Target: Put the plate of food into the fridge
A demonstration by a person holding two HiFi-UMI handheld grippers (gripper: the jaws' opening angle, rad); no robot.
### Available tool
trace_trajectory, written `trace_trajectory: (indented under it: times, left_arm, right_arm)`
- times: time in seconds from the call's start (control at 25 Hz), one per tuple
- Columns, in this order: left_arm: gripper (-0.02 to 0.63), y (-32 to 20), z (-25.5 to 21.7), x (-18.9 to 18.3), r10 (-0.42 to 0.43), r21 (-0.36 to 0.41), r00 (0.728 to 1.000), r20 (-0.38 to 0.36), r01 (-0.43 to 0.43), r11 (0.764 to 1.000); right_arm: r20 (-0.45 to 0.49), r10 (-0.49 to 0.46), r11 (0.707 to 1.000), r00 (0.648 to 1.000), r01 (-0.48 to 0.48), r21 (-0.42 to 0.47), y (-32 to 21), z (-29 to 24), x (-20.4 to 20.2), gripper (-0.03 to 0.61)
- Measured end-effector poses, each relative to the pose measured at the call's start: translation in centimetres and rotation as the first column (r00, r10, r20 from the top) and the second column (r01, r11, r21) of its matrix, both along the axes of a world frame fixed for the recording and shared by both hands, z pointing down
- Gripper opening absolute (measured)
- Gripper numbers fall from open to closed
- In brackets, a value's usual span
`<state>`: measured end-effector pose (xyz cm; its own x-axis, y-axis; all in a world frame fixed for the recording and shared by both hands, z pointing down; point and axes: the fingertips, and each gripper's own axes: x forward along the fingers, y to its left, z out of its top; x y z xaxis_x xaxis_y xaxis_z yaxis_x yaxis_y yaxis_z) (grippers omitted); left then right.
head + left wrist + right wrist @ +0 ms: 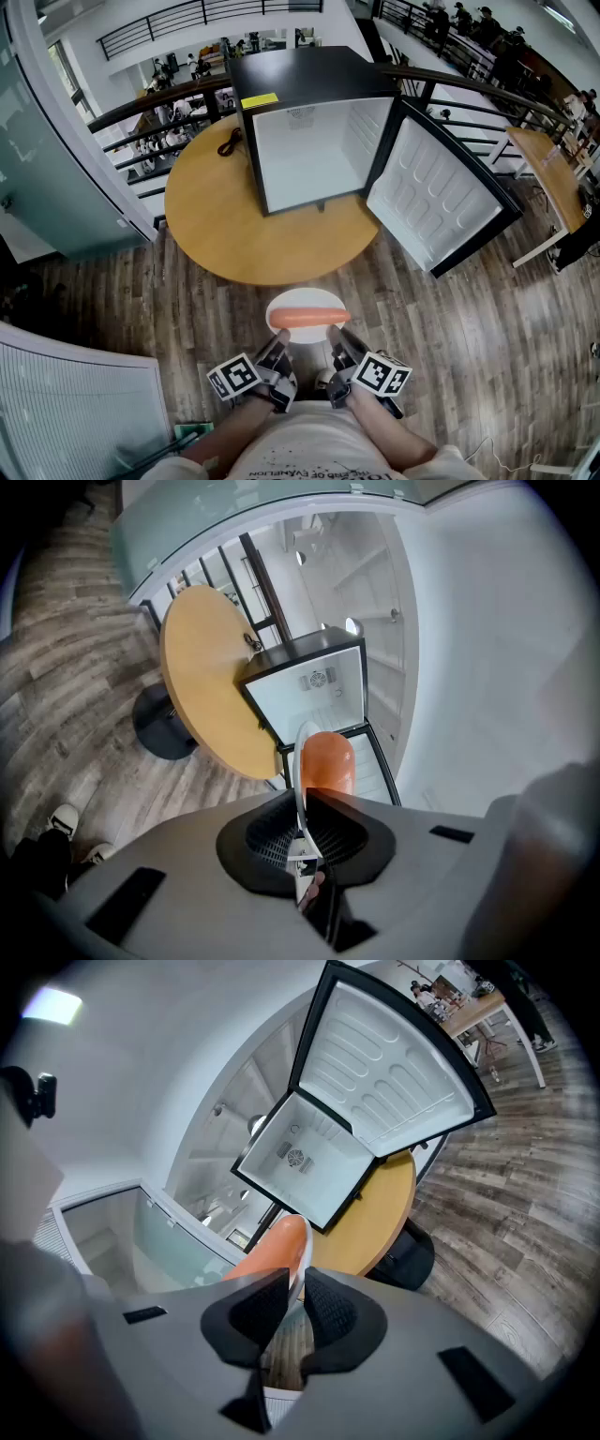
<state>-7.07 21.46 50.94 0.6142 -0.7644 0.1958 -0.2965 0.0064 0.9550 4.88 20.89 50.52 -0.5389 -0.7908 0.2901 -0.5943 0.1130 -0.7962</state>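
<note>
Black outside and white inside, the small box-shaped fridge [309, 75] is the largest thing here. It stands with its white-lined door [441, 192] swung wide to its own right. Its cavity looks bare, though from above I cannot tell whether a shelf sits in it. Under the fridge is the round wooden counter [234, 225], with a black cable [229, 142] lying just left of the fridge.

The white round plate [305, 299] is well in front of the fridge's open mouth. It is held in the air over the plank floor, short of the counter's near edge. On it lies a single long orange sausage [309, 318], set crosswise to the fridge opening.

The left gripper [278, 358] has its jaws pinched on the plate's near rim, and the right gripper [339, 354] has its jaws clamped on the same rim just beside it.

The plate should handle as stiff and fairly light. Its rim is thin and smooth, so it could slip or lever downward from so one-sided a hold. The sausage is round and loose and would likely roll on any tilt. A level carry suits it, with a grip well in from the rim's edge.
</note>
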Motion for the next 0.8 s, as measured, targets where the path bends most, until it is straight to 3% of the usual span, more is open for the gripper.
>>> trace_trajectory:
  times: [0.8]
  left_arm:
    - [0.044, 0.30, -0.01, -0.87, 0.021, 0.012, 1.000, 0.012, -0.021, 1.000]
  right_arm:
    - [0.027, 0.022, 1.000, 0.999, -0.022, 0.009, 0.46, 0.09, -0.68, 0.066]
